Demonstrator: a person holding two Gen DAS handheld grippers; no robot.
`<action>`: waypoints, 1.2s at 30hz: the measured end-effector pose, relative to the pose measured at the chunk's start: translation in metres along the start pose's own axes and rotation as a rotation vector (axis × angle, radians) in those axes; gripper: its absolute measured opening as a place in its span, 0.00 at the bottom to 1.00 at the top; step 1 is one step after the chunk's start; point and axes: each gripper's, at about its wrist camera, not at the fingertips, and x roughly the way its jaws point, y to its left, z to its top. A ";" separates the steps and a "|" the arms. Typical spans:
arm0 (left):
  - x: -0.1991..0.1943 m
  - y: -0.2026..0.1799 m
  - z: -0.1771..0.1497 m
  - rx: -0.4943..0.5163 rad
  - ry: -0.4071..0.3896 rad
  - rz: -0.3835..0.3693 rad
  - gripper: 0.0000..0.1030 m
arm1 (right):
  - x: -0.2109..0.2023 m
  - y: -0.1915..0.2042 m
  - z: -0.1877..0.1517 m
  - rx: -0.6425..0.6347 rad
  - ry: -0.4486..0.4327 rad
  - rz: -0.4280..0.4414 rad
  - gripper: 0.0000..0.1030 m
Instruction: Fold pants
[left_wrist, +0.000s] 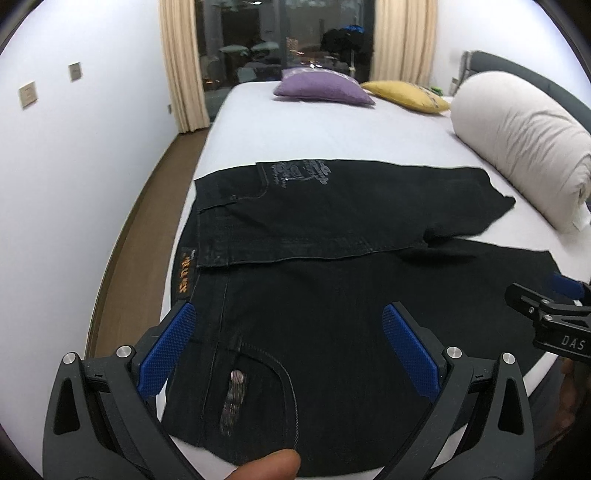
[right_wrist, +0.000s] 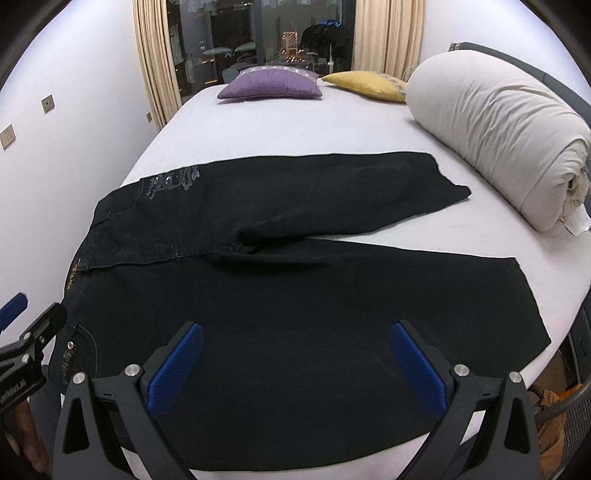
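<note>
Black pants (right_wrist: 295, 295) are spread flat along the bed's (right_wrist: 295, 125) near edge. Left gripper (left_wrist: 288, 347) and right gripper (right_wrist: 295, 354) are held released above them.

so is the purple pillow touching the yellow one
Apart. The right wrist view shows a strip of sheet between the purple pillow and the yellow pillow.

One pair of black pants (right_wrist: 295, 277) is seen spread on one bed (right_wrist: 277, 129), and two grippers are counted, the left gripper (left_wrist: 288, 347) and the right gripper (right_wrist: 295, 362). Two small pillows are seen at the far end, one purple pillow (right_wrist: 269, 85) and one yellow pillow (right_wrist: 365, 84). One rolled white blanket (right_wrist: 495, 133) is seen on the right, and two curtains (right_wrist: 155, 55) are hung by the one window (right_wrist: 258, 33).
</note>
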 end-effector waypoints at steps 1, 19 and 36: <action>0.006 0.000 0.003 0.020 0.006 -0.009 1.00 | 0.003 -0.001 0.002 -0.003 0.005 0.013 1.00; 0.183 0.047 0.180 0.366 0.106 -0.114 1.00 | 0.081 -0.024 0.081 -0.240 -0.013 0.230 0.77; 0.328 0.087 0.233 0.392 0.482 -0.331 0.49 | 0.147 0.013 0.135 -0.513 0.026 0.423 0.58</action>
